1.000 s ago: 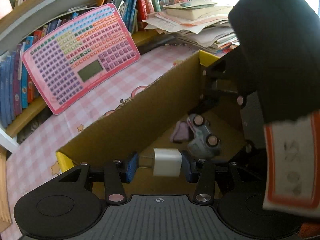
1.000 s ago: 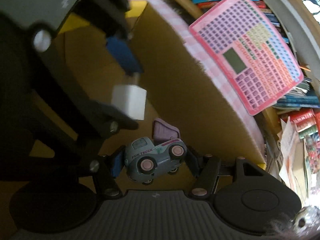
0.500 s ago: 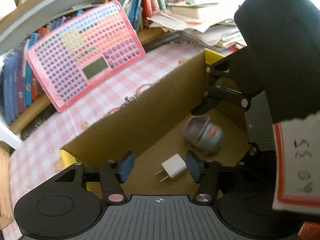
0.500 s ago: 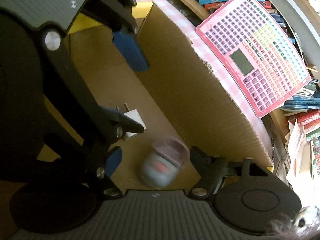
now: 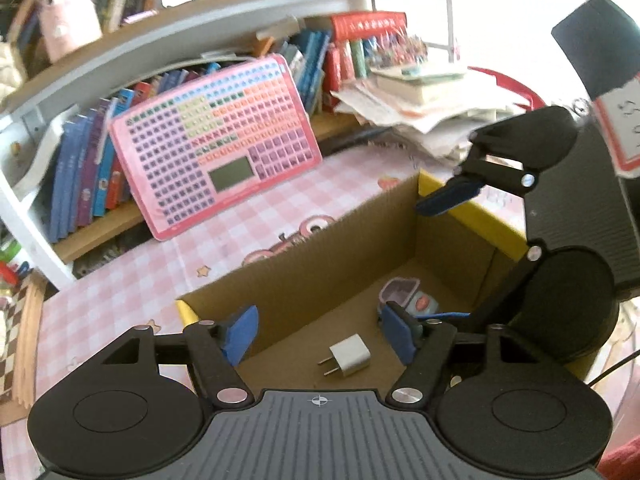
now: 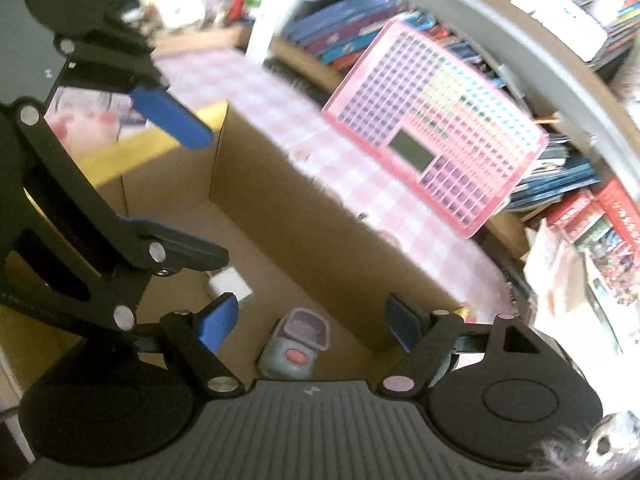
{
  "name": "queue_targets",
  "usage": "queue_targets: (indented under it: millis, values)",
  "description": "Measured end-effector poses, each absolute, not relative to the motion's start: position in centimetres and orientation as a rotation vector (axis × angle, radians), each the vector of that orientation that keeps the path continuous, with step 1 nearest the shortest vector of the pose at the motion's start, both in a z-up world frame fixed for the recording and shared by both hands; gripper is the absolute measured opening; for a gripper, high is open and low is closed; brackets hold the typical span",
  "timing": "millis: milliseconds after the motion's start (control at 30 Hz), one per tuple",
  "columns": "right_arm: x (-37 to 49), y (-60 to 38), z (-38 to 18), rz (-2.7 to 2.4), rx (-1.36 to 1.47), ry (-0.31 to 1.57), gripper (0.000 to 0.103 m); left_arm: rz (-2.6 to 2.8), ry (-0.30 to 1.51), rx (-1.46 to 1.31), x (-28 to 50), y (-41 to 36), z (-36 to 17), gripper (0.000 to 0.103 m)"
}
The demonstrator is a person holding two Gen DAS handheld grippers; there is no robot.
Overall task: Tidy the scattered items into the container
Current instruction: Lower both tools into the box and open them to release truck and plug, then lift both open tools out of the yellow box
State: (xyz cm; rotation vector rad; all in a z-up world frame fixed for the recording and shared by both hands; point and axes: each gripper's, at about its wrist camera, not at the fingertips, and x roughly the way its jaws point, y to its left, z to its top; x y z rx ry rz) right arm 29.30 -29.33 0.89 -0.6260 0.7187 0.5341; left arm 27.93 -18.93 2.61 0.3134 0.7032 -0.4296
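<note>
An open cardboard box (image 5: 320, 264) with a yellow rim stands on the pink checked cloth. On its floor lie a white charger plug (image 5: 346, 360) and a small pale-blue toy truck (image 5: 404, 300), tipped on its side. My left gripper (image 5: 318, 334) hovers above the box, jaws opening, nothing between the blue pads. In the right wrist view my right gripper (image 6: 310, 322) hangs over the toy truck (image 6: 294, 354), jaws opening and empty, with the plug (image 6: 230, 286) to its left. The box's far wall (image 6: 320, 248) rises behind both. The grippers face each other across the box.
A pink keypad toy (image 5: 216, 148) leans against a shelf of books (image 5: 88, 176) behind the box. A messy stack of papers (image 5: 420, 108) sits at the back right. Checked tablecloth (image 5: 120, 292) lies left of the box.
Both grippers let go: the plug and the toy truck dropped onto the box floor. Both sets of jaws widened and both grippers rose up and away from the box.
</note>
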Motion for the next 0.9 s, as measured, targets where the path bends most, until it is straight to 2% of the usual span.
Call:
queue_targets:
  millis: [167, 300, 900]
  values:
    - [27.5, -30.2, 3.4, 0.493, -0.572, 0.643, 0.085, -0.385, 0.652, 0.276, 26.4, -17.4, 4.4, 0.085]
    - [26.3, -30.9, 4.7, 0.438, -0.491, 0.608, 0.089, -0.351, 0.623, 0.258, 25.0, -16.4, 5.2, 0.086]
    - [18.3, -30.2, 6.1, 0.197, -0.312, 0.532, 0.089, -0.320, 0.570, 0.163, 18.3, -10.9, 5.8, 0.090]
